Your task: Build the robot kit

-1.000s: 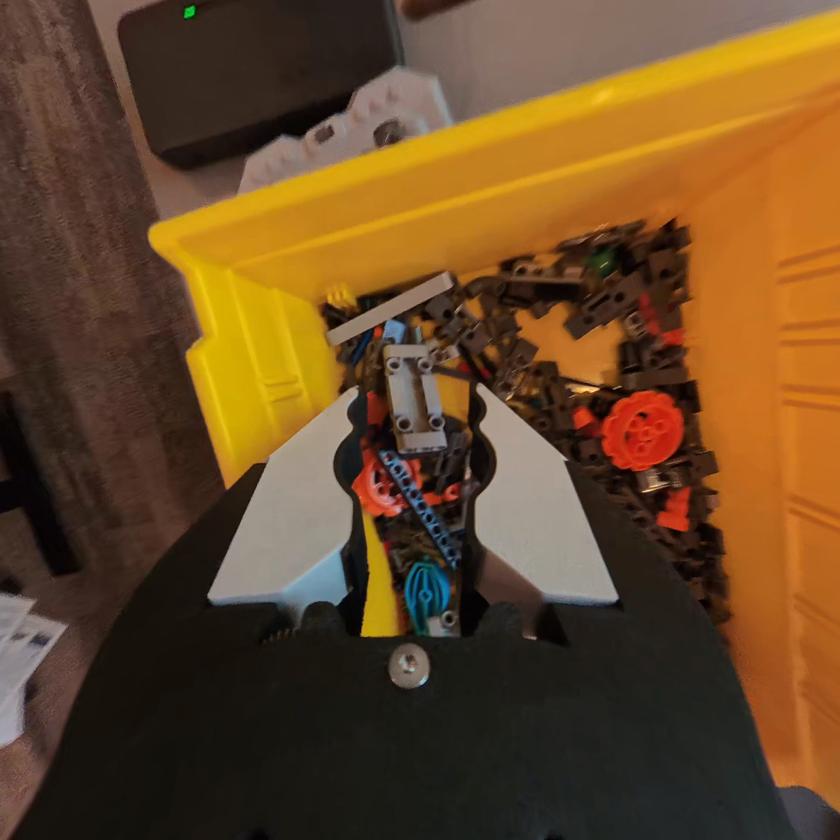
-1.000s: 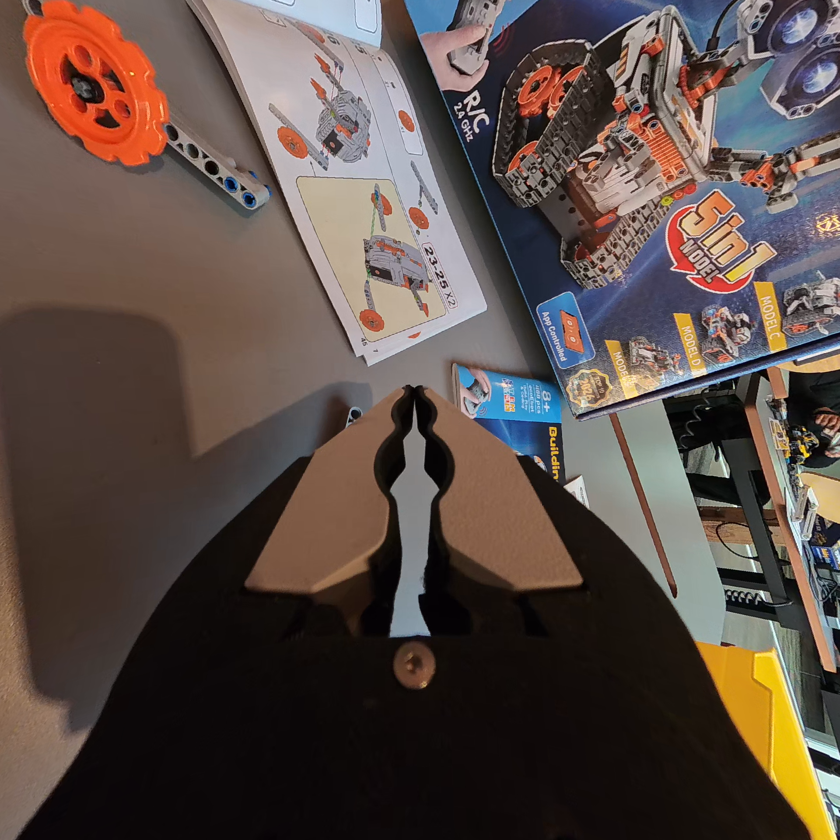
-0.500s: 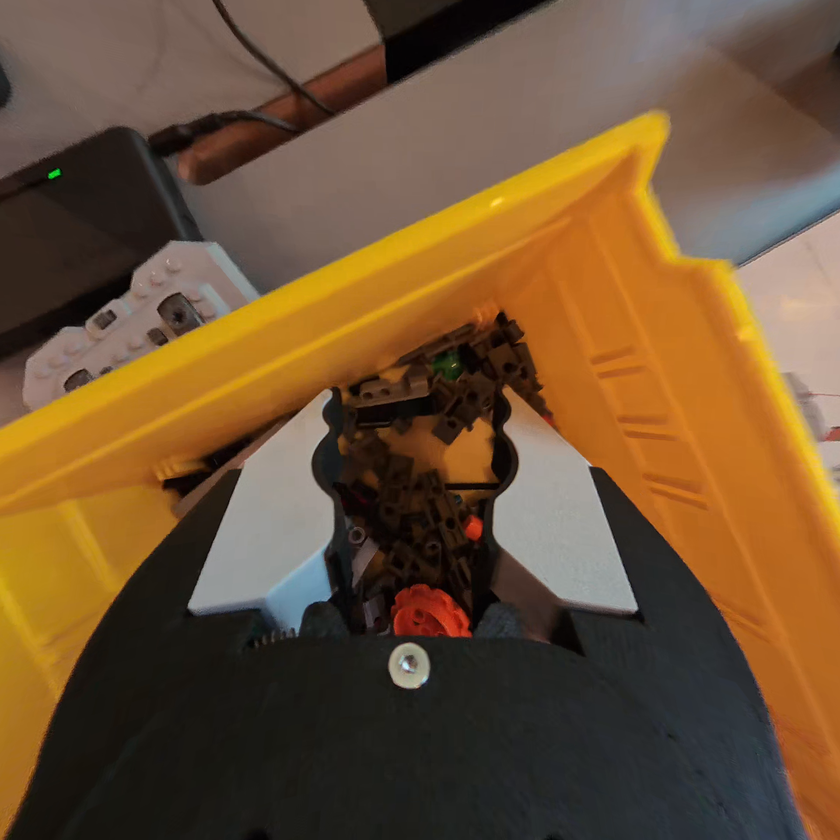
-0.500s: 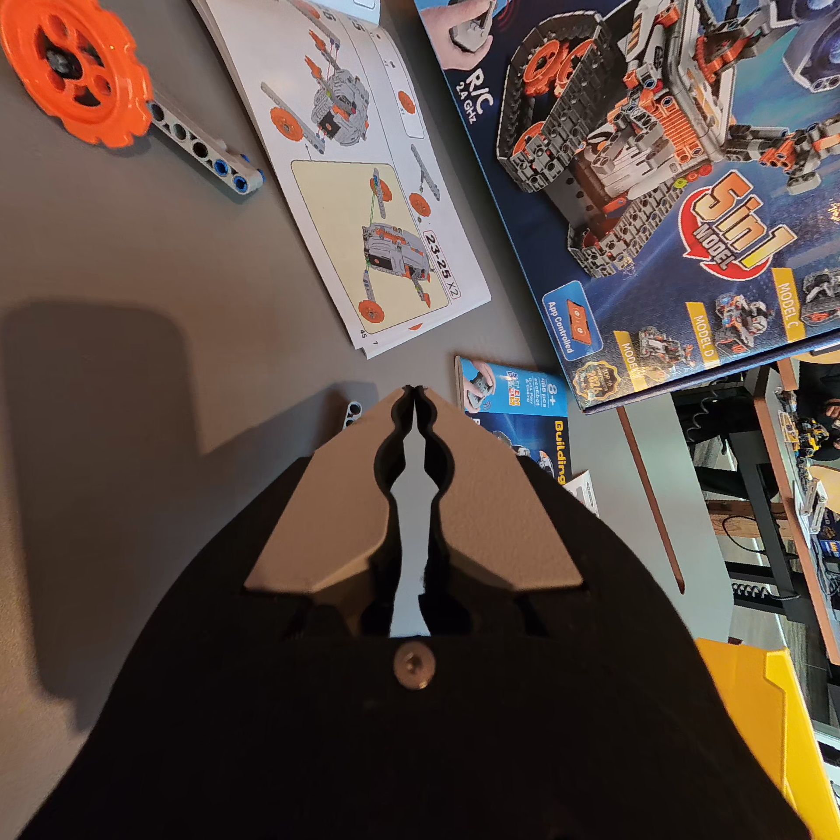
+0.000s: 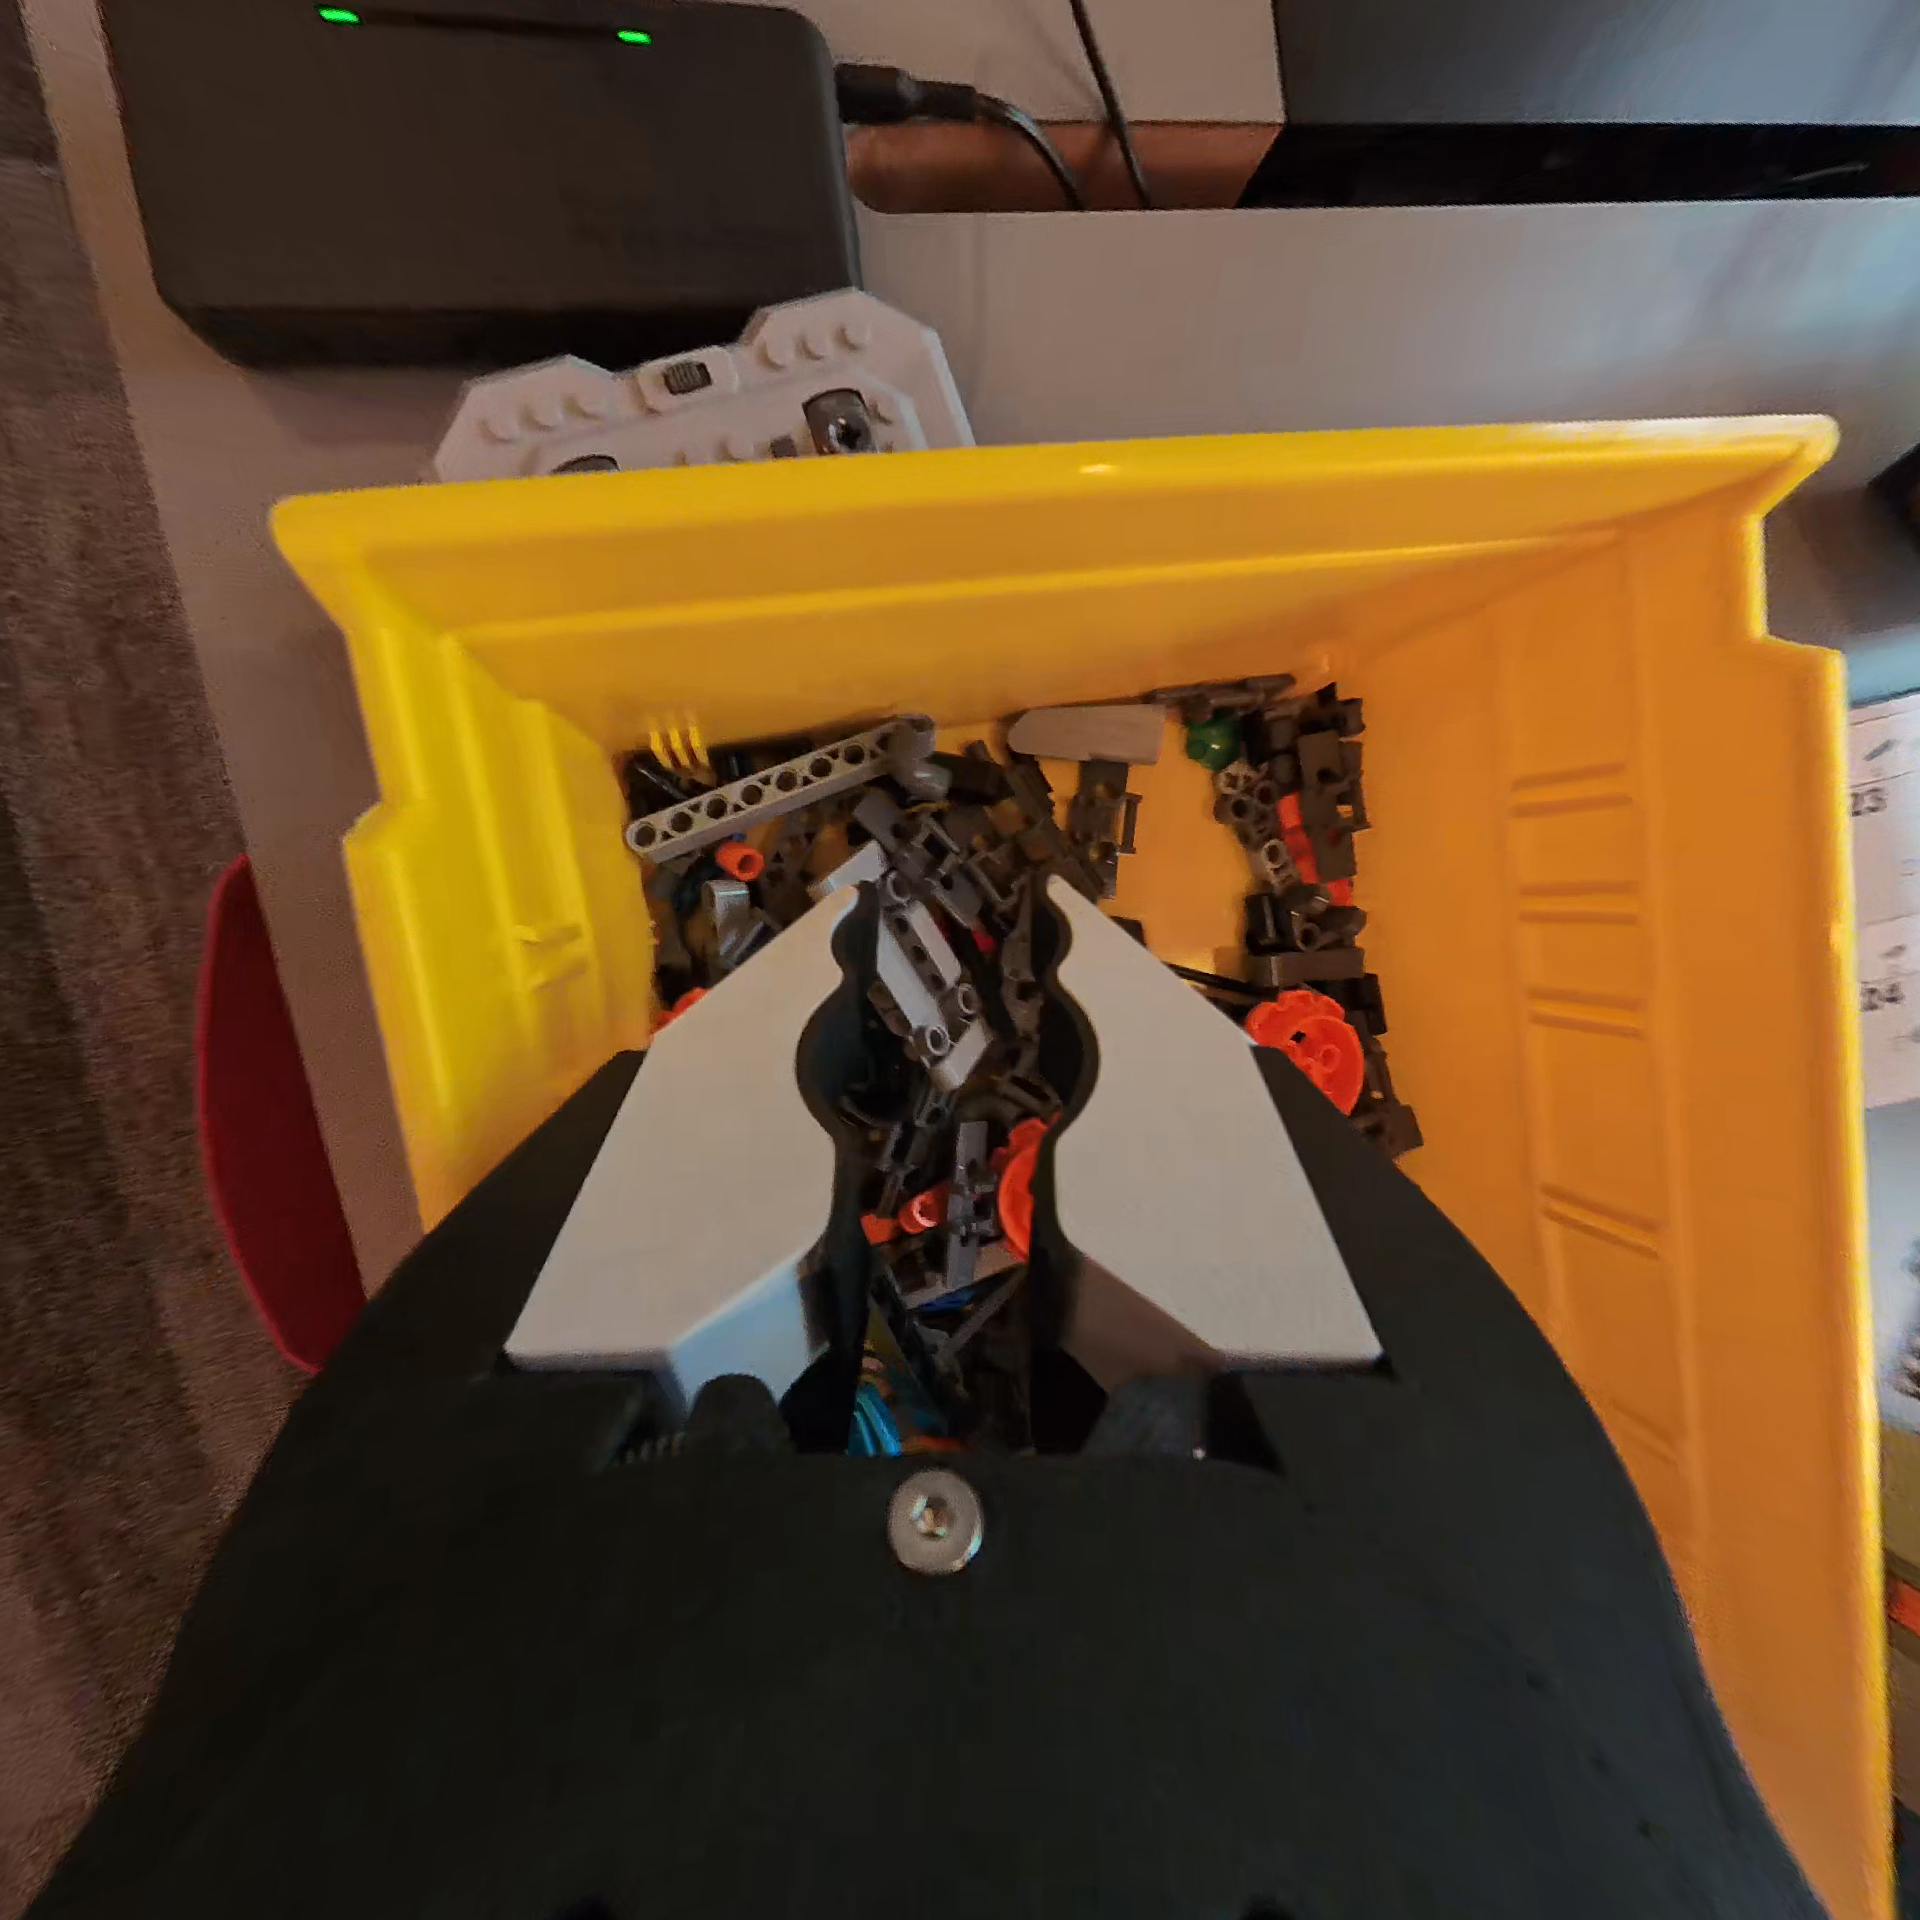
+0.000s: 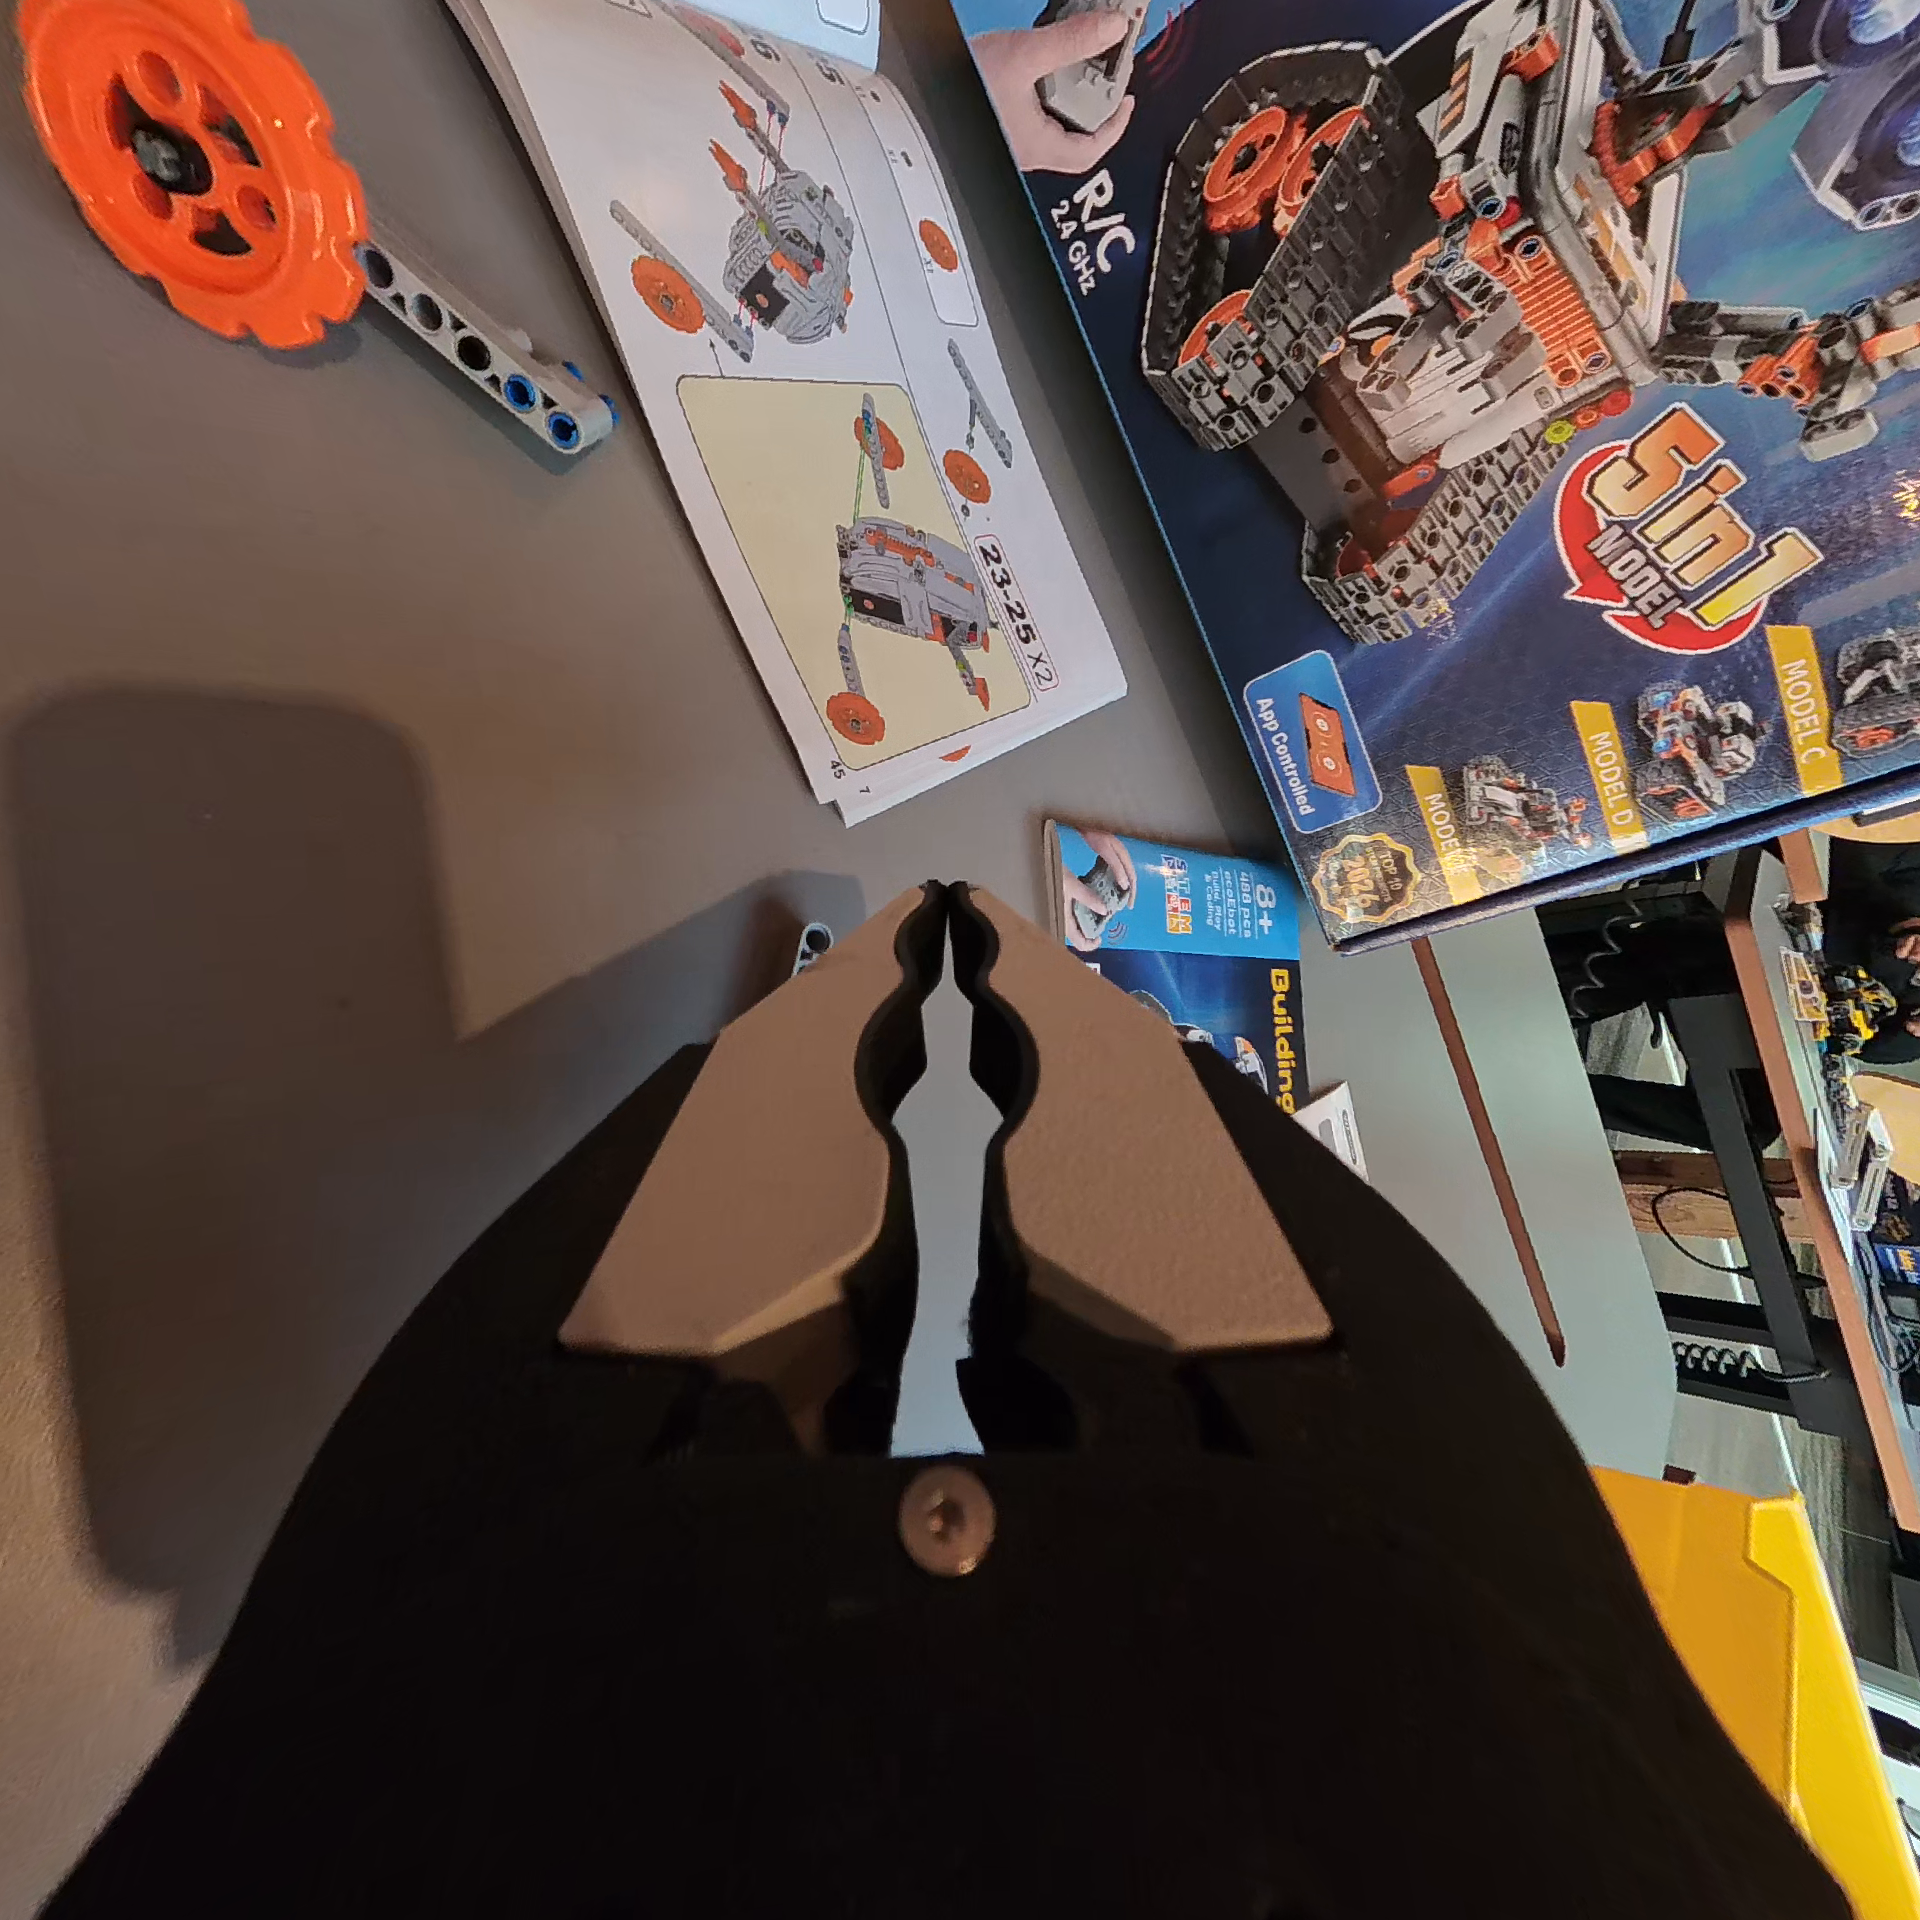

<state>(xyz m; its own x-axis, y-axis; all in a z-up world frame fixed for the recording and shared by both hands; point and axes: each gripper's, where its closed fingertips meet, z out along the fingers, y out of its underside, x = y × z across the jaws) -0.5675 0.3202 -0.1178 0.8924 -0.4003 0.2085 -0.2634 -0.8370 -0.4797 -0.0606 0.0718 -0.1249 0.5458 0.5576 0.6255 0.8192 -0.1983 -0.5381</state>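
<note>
My left gripper (image 5: 956, 894) is open and empty. It hangs over a yellow bin (image 5: 1039, 540) that holds a heap of dark, grey and orange building pieces. A light grey studded beam (image 5: 925, 977) lies in the heap right between the fingers. A long grey holed beam (image 5: 779, 795) lies at the bin's far left, and an orange wheel (image 5: 1309, 1049) lies right of the fingers. My right gripper (image 6: 945, 889) is shut with nothing in it, low over a grey table (image 6: 312, 644). A small grey piece (image 6: 814, 938) lies just left of its tips.
An orange wheel (image 6: 187, 166) on a grey beam (image 6: 488, 364) lies at the table's far left. An open instruction booklet (image 6: 831, 416), a large toy box (image 6: 1507, 416) and a small blue booklet (image 6: 1184, 935) lie ahead. A white remote (image 5: 707, 405) and a black device (image 5: 488, 177) sit behind the bin. Left tips to right tips: about 55 cm. The white remote (image 5: 707, 405) lies around 9 cm away from my left fingertips.
The left gripper swung from the bin's far right corner back toward the middle-left of the heap, staying open. The right gripper drifted slightly and stayed shut.
</note>
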